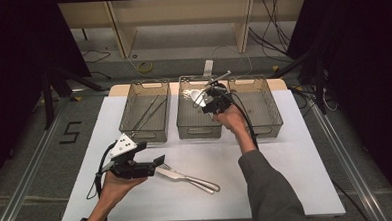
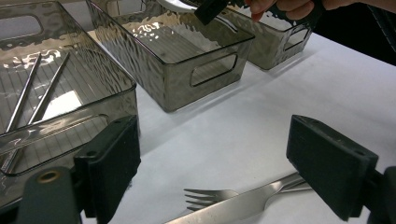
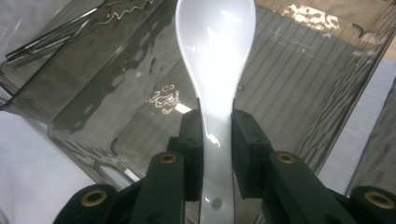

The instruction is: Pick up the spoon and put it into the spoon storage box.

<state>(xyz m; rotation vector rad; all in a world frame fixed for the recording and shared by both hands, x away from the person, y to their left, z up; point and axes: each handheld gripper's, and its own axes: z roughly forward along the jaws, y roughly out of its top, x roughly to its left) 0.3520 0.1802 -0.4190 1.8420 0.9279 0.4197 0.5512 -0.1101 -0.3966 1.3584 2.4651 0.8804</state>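
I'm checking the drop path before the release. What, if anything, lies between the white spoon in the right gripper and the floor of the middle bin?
Nothing visible does. The right gripper holds the white spoon by its handle, bowl pointing down into the middle bin, whose floor below it looks bare.

High view overhead facing forward, gripper views close, sharing middle bin [image 1: 199, 113]

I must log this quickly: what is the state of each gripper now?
Left gripper: open, holding nothing, beside the fork and knife.
Right gripper: closed on the white spoon, above the middle bin.
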